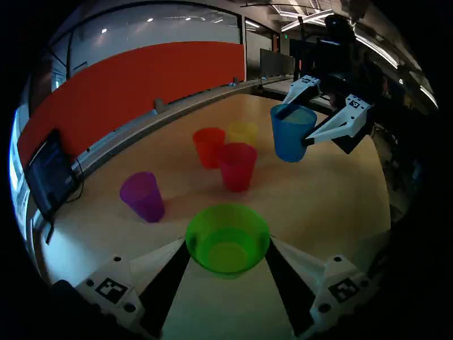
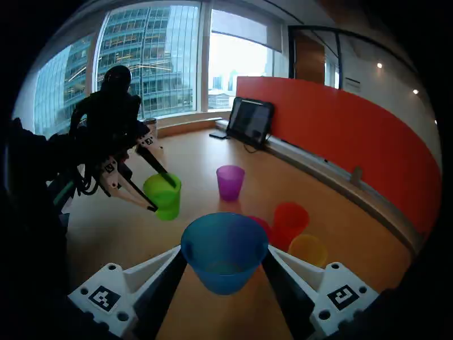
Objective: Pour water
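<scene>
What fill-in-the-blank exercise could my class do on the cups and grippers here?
The left gripper holds the ____ cup.
The right gripper holds the ____ cup.
The cup nearest the tablet is ____.
Missing words: green, blue, purple.

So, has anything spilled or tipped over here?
Nothing stands out. The purple cup, orange cup, red cup and yellow cup stand upright on a dry table; the green cup and blue cup are gripped upright.
</scene>
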The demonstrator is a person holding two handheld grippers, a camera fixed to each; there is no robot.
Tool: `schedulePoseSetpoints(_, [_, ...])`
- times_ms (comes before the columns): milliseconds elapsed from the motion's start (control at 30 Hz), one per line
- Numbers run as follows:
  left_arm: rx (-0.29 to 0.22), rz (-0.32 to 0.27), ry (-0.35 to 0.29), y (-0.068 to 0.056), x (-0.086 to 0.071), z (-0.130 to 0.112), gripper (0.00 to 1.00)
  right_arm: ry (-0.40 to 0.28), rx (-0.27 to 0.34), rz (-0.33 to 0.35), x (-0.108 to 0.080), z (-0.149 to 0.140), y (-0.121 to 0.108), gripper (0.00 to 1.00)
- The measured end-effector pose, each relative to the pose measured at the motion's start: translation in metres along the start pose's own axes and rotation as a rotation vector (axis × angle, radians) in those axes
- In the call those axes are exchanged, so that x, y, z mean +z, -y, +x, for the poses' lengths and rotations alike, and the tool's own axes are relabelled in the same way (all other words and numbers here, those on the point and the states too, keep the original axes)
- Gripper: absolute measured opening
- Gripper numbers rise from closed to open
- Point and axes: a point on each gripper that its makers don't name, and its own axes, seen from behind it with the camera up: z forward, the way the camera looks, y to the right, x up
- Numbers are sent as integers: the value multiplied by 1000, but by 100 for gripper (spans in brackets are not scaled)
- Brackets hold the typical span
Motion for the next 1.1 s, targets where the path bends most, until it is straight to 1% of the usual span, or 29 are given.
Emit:
schedulePoseSetpoints(267, [7,-9,49,4,14,-16,87,57,4,7,15,-28,-1,91])
schedulePoseSetpoints(500, [6,-6,60,6,22,-23,88,89,2,14,23,-45,-1,91])
schedulePoseSetpoints(967, [-9,-18,62,5,23,-31,89,124,7,16,34,-66,2,91])
schedulePoseSetpoints(1033, [-14,-19,64,5,22,-32,92,127,8,18,35,-68,3,91])
schedulePoseSetpoints(1100, [-18,-18,67,6,21,-33,97,130,10,20,36,-70,4,91])
